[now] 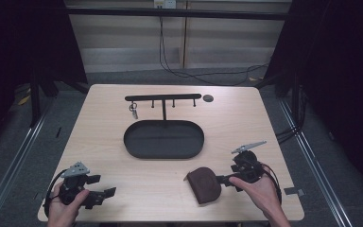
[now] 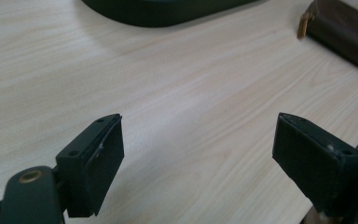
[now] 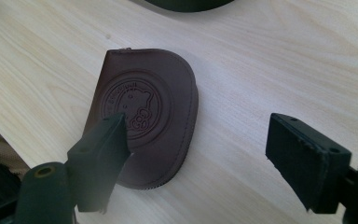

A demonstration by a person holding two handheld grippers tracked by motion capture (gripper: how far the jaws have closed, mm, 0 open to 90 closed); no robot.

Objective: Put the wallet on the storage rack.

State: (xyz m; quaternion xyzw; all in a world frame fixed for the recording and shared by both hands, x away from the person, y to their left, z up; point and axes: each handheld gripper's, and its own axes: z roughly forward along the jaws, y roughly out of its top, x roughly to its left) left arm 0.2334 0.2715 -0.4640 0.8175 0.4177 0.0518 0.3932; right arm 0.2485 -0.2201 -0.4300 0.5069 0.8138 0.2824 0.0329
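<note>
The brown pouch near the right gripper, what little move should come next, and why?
Probably ease the right gripper forward and down over the brown pouch. Its jaws stand open, one jaw in front of the pouch's edge, nothing pinched yet, and the pouch lies flat on the table.

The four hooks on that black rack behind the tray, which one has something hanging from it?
The leftmost hook, seen from the high view: a small metal key ring dangles from it. The other three hooks along the rack hang bare.

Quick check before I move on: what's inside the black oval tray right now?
The black oval tray looks empty in the high view, with the key rack's post rising at its back edge. A key ring hangs from the rack's left end, above the table, not inside the tray.
</note>
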